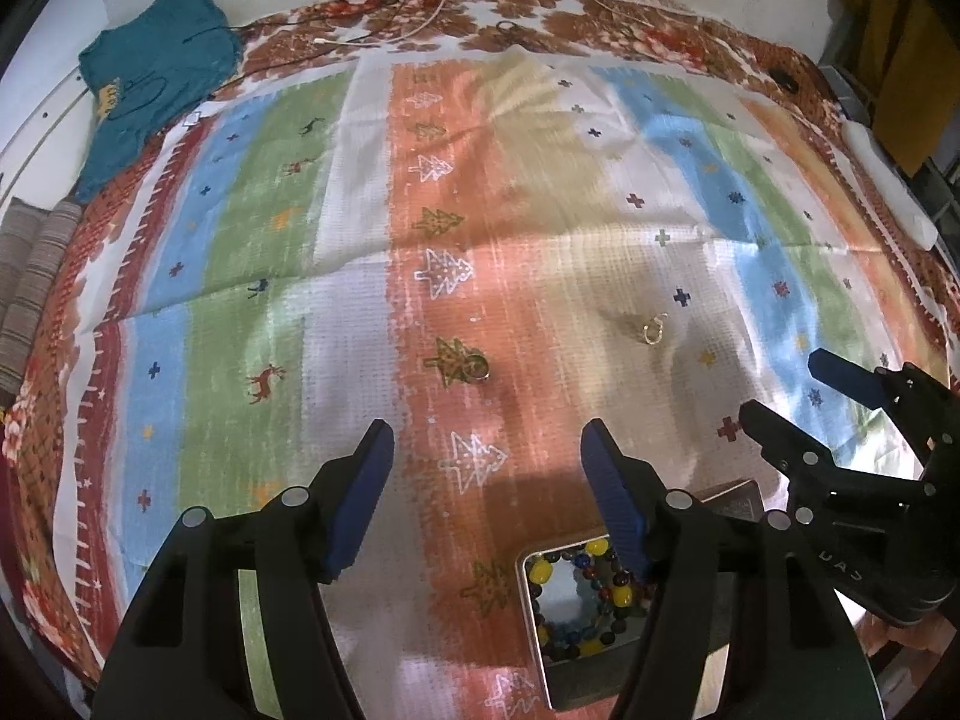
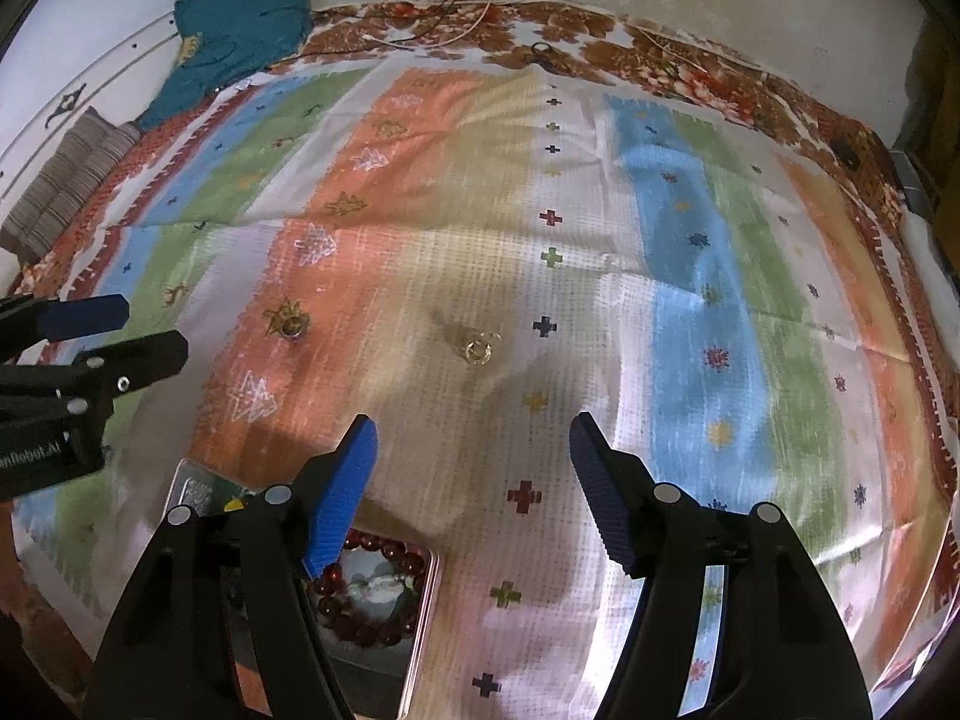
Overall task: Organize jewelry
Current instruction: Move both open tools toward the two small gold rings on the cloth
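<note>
Both tools, the left tool point(image 1: 483, 468) and the right tool point(image 2: 471, 462), are held apart and empty (bracelets are already boxed). Two rings point(image 1: 478, 367) point(image 2: 479, 351) are seen mid-bed on the striped cloth point(image 2: 690, 300); picking them is judged next, demanding fine closure.

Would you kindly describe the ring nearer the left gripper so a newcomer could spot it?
On the striped cloth, follow the orange band with the tree motifs. The ring lies against a dark green tree there. The other small gold piece lies apart on the pale band.
</note>
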`<state>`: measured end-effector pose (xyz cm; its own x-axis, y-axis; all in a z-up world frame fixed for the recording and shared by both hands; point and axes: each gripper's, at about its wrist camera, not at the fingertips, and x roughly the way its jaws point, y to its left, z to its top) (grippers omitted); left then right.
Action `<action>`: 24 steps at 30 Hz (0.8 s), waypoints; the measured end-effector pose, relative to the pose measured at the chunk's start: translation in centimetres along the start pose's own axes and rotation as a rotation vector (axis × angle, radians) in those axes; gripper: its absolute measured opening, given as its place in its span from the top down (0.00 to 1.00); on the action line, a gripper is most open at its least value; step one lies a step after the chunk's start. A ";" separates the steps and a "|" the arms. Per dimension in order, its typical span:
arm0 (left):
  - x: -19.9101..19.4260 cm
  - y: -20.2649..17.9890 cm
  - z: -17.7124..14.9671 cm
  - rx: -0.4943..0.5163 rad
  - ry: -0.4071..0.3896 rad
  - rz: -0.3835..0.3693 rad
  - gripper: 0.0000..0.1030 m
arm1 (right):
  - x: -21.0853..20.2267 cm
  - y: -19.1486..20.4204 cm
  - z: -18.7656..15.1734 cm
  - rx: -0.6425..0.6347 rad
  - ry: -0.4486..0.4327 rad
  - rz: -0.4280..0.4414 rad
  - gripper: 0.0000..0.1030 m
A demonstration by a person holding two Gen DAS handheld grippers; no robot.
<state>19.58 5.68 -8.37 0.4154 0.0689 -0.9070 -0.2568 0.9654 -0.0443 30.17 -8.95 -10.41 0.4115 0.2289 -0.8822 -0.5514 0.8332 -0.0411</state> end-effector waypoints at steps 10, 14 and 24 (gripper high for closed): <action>1.8 -0.1 1.1 0.012 0.027 0.013 0.37 | 1.9 -0.4 0.8 0.011 0.029 0.000 0.35; 2.6 -0.1 1.4 0.016 0.043 0.017 0.37 | 2.7 -0.5 1.0 0.013 0.041 -0.003 0.35; 4.4 0.3 2.3 0.011 0.079 0.001 0.37 | 4.4 -0.8 1.7 0.036 0.092 0.045 0.35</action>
<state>23.30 6.86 -11.39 0.3445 0.0498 -0.9374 -0.2472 0.9682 -0.0394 33.70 -7.71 -13.48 0.3171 0.2208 -0.9223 -0.5410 0.8409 0.0153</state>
